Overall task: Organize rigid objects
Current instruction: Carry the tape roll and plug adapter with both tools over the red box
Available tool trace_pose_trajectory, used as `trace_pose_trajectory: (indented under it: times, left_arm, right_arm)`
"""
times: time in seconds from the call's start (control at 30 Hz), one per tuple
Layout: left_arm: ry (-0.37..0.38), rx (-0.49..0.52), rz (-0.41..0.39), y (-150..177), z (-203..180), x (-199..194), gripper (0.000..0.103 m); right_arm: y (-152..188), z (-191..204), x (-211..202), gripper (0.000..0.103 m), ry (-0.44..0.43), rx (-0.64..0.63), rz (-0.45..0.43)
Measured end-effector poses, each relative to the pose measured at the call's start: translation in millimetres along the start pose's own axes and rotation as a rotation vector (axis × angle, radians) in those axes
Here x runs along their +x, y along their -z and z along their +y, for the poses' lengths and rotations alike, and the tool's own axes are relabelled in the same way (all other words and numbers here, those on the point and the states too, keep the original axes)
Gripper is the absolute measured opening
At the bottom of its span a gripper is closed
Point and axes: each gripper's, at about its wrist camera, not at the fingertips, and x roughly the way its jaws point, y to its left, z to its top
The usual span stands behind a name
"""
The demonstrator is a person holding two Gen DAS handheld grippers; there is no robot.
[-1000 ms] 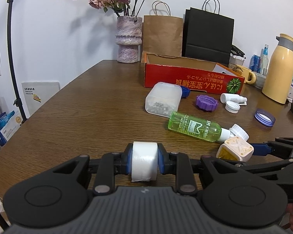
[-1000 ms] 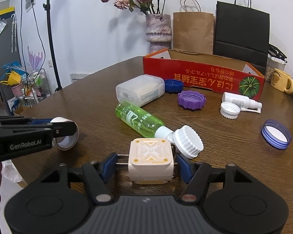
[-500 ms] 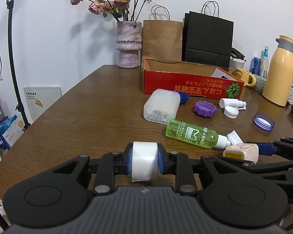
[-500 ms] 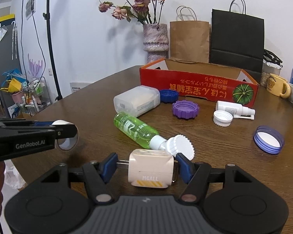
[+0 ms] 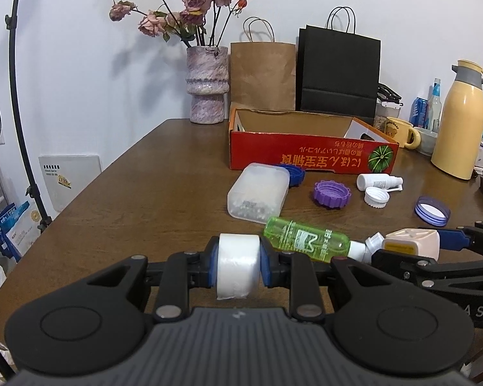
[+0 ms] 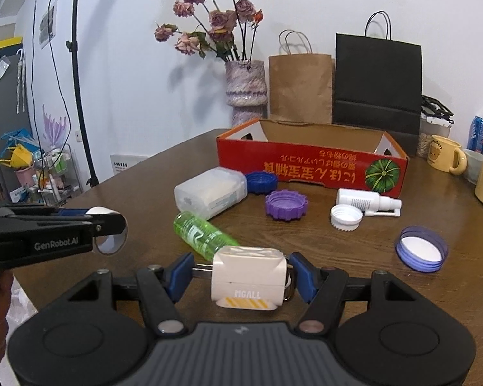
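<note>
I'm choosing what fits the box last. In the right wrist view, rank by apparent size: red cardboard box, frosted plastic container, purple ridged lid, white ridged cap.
1. Red cardboard box
2. Frosted plastic container
3. Purple ridged lid
4. White ridged cap

All lie at similar depth, so the order seems reliable.

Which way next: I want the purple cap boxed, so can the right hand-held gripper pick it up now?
Probably not yet. The right hand-held gripper is shut on the cream cube, so its jaws are occupied. The purple cap itself lies uncovered on the table, ahead past the green bottle.
</note>
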Motion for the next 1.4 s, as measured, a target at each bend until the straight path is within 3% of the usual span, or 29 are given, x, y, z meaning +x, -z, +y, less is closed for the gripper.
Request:
trace_pose_trajectory:
  times: [0.7,1.4]
  left_arm:
    - [0.011,0.039,-0.062,-41,-27,16,0.026]
    - [0.026,0.032,-0.111,-89,-47,61,0.026]
  right_arm:
    - [-30,-33,2,0.064,0.033,0.015,-0.072]
    - [-74,-55,33,0.064,0.057,0.011,-0.157]
